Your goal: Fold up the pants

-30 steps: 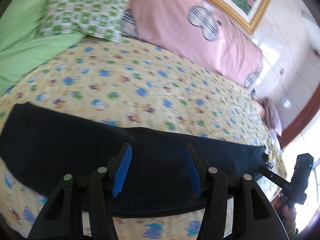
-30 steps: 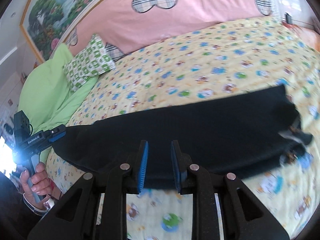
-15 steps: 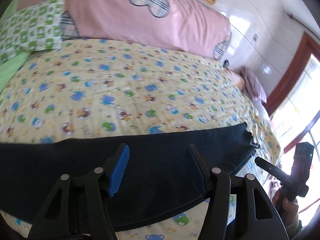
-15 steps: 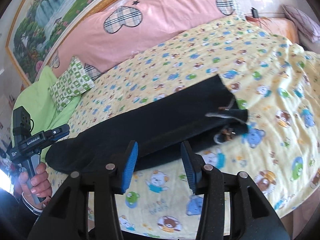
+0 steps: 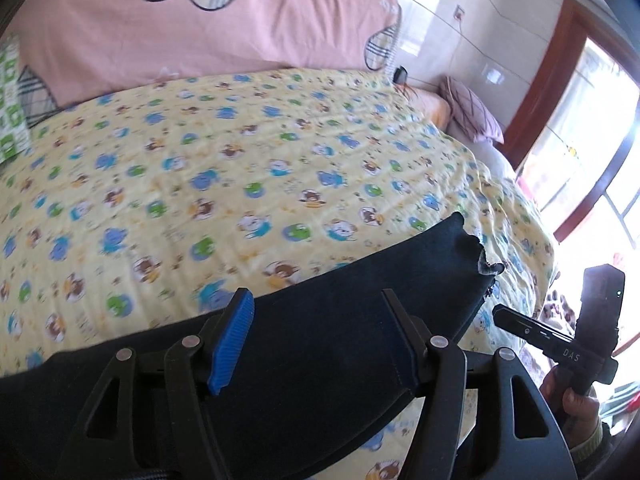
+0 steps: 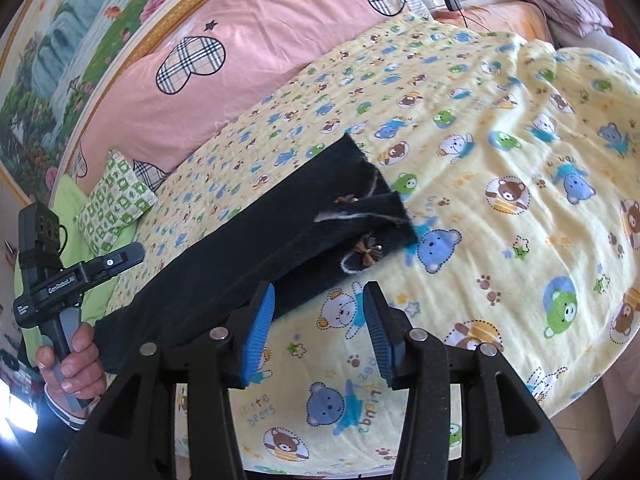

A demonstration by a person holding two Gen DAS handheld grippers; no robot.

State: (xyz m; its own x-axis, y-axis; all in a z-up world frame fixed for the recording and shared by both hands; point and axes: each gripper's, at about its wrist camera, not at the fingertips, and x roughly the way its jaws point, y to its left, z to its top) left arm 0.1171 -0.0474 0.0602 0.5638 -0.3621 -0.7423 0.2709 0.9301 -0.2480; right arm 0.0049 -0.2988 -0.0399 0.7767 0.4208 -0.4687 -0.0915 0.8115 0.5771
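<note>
Dark navy pants (image 5: 328,320) lie in a long flat strip on the yellow bear-print bedsheet (image 5: 240,168). In the left wrist view my left gripper (image 5: 316,308) is open and hovers over the strip, near its frayed end (image 5: 480,256). In the right wrist view the pants (image 6: 256,248) run from lower left to the frayed cuffs (image 6: 372,224) with small brown bows. My right gripper (image 6: 320,300) is open and empty, just off the near edge of the pants over bare sheet. Each gripper shows in the other's view, hand-held, left (image 6: 120,258) and right (image 5: 508,318).
A pink headboard cushion (image 5: 192,16) with plaid hearts backs the bed. A green checked pillow (image 6: 116,196) and a green blanket (image 6: 72,208) lie at the left. A purple pillow (image 5: 472,116) lies at the far right. The bed's edge (image 6: 560,392) is near on the right.
Both views have swung to the right along the pants toward the cuff end. My right gripper has opened wider and moved off the pants onto bare sheet. My left gripper stays open.
</note>
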